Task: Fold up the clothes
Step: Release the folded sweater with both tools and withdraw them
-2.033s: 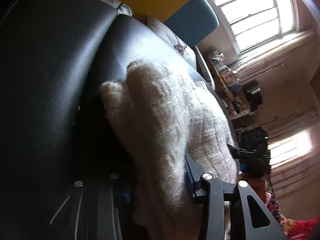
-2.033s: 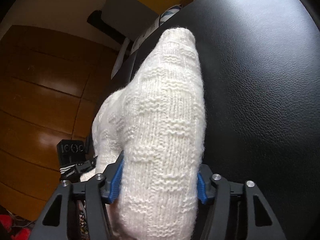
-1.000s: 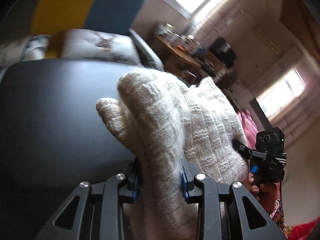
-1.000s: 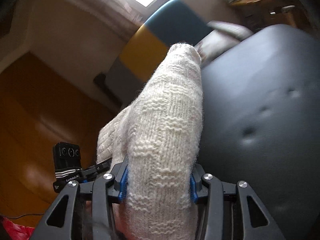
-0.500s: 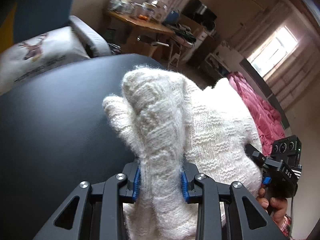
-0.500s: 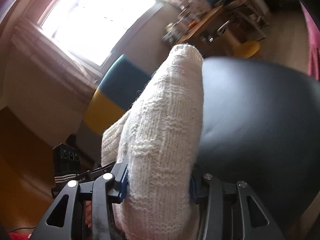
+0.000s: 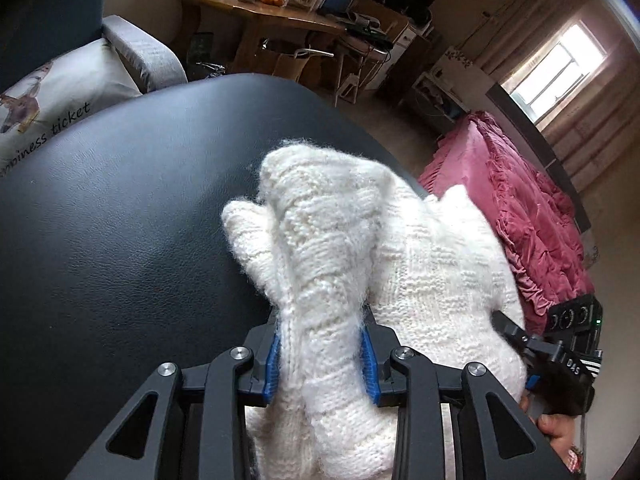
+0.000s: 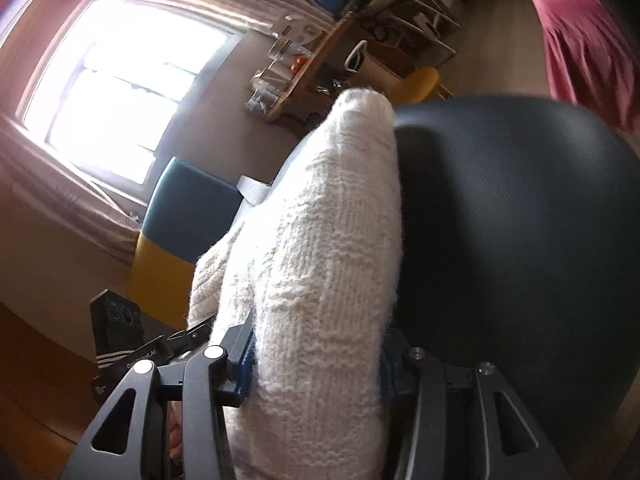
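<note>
A thick cream knitted garment point(image 7: 332, 264) is held up over a black leather seat point(image 7: 120, 220). My left gripper point(image 7: 320, 360) is shut on a bunched fold of it, the blue pads pressing both sides. In the right wrist view the same knit point(image 8: 320, 264) rises between the pads of my right gripper point(image 8: 316, 360), which is shut on another fold. The other gripper and the hand on it show at the lower right of the left view point(image 7: 560, 364). The black seat point(image 8: 520, 240) lies to the right of the knit in the right view.
A pink ruffled bedspread point(image 7: 520, 208) lies at the right. A wooden desk point(image 7: 280, 12) with jars and clutter stands behind the seat. A cushion with printed text point(image 7: 52, 100) rests on a grey armchair at the left. A bright window point(image 8: 120, 72) and a blue-and-yellow panel point(image 8: 176, 232) show beyond.
Both grippers have swung across the seat with the knit still held; the views turned from the seat back and wooden floor toward the desk, bed and window.
</note>
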A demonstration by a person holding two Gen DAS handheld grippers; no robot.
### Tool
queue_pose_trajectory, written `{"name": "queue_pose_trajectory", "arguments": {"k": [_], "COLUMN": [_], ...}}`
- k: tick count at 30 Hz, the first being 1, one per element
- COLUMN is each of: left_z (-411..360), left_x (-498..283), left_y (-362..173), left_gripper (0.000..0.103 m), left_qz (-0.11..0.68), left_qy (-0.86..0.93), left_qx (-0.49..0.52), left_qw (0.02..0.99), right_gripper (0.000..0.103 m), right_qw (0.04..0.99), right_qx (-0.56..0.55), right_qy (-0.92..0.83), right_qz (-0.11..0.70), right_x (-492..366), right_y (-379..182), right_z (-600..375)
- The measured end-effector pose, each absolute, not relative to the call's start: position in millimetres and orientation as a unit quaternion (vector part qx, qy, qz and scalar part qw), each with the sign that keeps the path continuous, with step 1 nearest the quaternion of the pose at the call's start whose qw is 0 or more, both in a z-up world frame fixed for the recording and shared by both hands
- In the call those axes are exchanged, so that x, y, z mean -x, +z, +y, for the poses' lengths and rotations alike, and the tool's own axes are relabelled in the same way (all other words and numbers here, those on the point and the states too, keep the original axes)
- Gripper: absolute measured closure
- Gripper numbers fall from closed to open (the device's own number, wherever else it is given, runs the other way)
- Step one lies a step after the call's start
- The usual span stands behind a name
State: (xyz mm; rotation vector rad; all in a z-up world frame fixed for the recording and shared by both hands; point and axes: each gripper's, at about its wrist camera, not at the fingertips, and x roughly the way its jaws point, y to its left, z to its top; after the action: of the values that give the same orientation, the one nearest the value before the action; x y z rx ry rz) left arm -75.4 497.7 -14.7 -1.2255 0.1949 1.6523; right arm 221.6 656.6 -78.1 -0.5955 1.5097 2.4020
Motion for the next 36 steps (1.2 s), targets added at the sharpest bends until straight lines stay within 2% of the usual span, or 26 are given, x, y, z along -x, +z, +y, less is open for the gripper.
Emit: {"name": "queue_pose_trajectory", "arguments": {"k": [3,6,10,11,12,13,14,20,28,36], "left_z": [498,484,460,453,447,441,434,391,355,325], "left_x": [82,87,87,82,76,71,64,15,-45,-77], "left_y": [-20,-14,6,15,23,31,39,66,72,78], "left_gripper": [0.063,0.052,0.049,0.041,0.034,0.019,0.011,0.003,0.002,0.000], "left_qz": [0.080,0.053,0.037,0.048,0.061,0.073,0.083,0.124,0.164,0.160], "left_qy": [0.688,0.701,0.740,0.756,0.769,0.782,0.792,0.815,0.827,0.837], "left_qx": [0.507,0.511,0.493,0.481,0.472,0.462,0.452,0.414,0.397,0.396], "left_qw": [0.513,0.495,0.456,0.441,0.427,0.412,0.403,0.385,0.362,0.343], "right_gripper": [0.054,0.051,0.032,0.023,0.021,0.021,0.021,0.021,0.021,0.021], "right_qw": [0.128,0.143,0.176,0.192,0.209,0.222,0.235,0.281,0.278,0.277], "right_qx": [0.205,0.211,0.235,0.242,0.246,0.247,0.248,0.265,0.294,0.290], "right_qy": [0.827,0.823,0.810,0.808,0.807,0.811,0.815,0.840,0.860,0.881], "right_qz": [0.508,0.507,0.507,0.502,0.494,0.482,0.468,0.381,0.311,0.250], "right_x": [-222,-217,-216,-219,-221,-225,-230,-264,-274,-269], "right_y": [-83,-83,-66,-61,-55,-47,-37,8,38,55], "right_z": [652,655,649,648,646,642,636,587,507,456]}}
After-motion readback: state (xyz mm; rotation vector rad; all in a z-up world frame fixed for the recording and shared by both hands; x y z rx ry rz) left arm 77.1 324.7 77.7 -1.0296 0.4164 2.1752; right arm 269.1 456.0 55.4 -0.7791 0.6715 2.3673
